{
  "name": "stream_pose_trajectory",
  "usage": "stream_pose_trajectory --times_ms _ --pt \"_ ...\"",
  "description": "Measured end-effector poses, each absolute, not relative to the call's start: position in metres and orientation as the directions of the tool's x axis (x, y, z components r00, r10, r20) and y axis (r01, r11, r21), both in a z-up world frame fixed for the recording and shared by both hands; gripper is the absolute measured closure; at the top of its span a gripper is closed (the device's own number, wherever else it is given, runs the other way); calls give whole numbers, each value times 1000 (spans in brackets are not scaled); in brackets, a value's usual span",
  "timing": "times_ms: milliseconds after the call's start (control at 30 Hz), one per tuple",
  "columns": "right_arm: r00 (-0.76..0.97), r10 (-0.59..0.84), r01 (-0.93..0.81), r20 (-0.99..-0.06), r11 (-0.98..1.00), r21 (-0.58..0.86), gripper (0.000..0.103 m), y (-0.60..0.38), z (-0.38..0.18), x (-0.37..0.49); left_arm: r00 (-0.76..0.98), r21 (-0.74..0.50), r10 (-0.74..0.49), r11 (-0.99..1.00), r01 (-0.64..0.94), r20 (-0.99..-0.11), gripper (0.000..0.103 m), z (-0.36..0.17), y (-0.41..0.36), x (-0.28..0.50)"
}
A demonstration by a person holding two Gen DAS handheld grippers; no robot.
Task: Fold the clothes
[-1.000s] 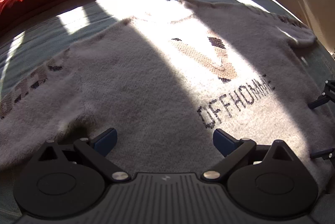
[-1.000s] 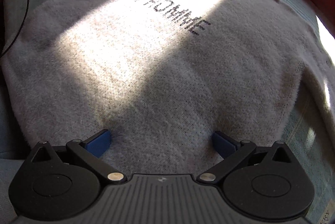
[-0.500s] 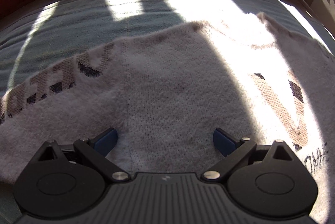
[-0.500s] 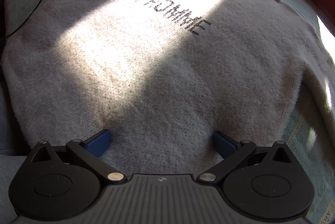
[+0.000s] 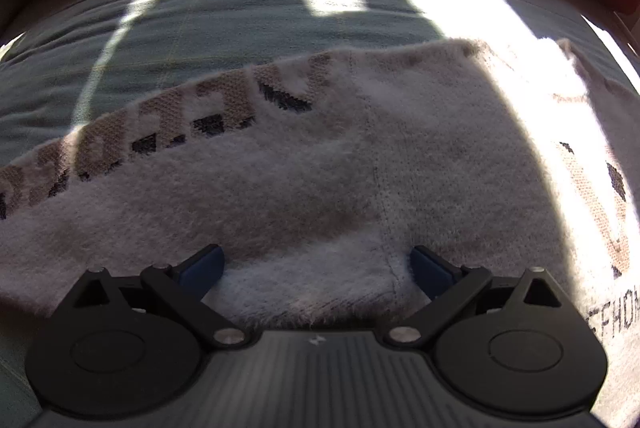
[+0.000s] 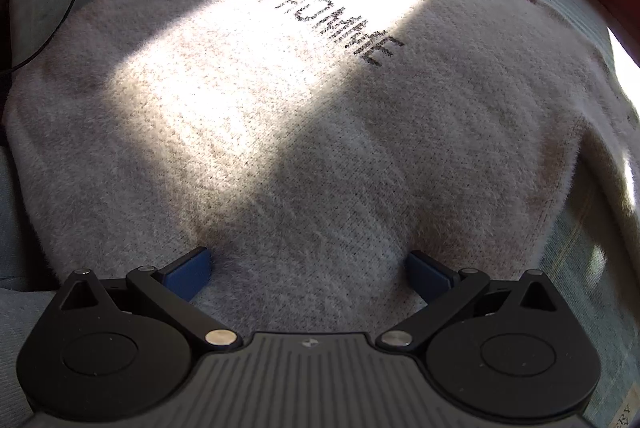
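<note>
The fuzzy pale-grey knit sweater looks soft and floppy; both grippers hover spread, and its sleeve seam seems graspable.

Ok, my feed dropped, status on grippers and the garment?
Left gripper open, low over sleeve seam. Right gripper open at hem. Fuzzy grey knit sweater spread flat on teal bedsheet, unfolded. Nothing in the way.

Both views sit low and close over the sweater, each looking forward along its own jaws. The left faces the sleeve and bed; the right faces the hem. Both share the chest lettering.
</note>
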State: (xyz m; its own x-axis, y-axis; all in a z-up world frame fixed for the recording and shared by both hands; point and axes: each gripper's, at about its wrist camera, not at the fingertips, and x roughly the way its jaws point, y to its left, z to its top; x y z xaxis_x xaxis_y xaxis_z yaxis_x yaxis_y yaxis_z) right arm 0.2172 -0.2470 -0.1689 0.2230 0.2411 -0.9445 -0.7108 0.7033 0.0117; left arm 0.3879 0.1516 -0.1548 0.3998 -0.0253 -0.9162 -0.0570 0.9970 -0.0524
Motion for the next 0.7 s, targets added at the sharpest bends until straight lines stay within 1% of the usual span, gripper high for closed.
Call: stream_pose_trajectory --times_ms 33,100,167,267,400,467,533,700 --pt "224 241 -711 -944 703 11 0 -247 -169 217 408 -73 -34 994 -80 -912 3 -151 156 387" --pt "225 241 -710 -944 704 10 0 -248 -169 216 431 -111 -49 987 -119 -901 6 -143 162 387" --pt "224 240 -710 -945 704 10 0 -247 -168 216 463 -199 -118 972 -128 -878 6 -135 164 390" --pt "220 236 -710 -946 704 10 0 -247 -168 216 494 -284 -190 951 -122 -848 6 -131 159 401" --pt "216 232 -710 -948 704 10 0 -246 -168 216 481 -298 -188 941 -163 -856 6 -147 165 415" --pt "214 230 -711 -949 704 10 0 -246 -168 216 464 -283 -157 934 -216 -872 6 -157 178 415" --pt "214 231 -711 -949 704 11 0 -247 -168 218 473 -281 -143 930 -235 -869 6 -160 192 411" --pt "222 233 -710 -947 704 7 0 -249 -167 216 469 -200 -26 924 -326 -883 7 -151 220 403"
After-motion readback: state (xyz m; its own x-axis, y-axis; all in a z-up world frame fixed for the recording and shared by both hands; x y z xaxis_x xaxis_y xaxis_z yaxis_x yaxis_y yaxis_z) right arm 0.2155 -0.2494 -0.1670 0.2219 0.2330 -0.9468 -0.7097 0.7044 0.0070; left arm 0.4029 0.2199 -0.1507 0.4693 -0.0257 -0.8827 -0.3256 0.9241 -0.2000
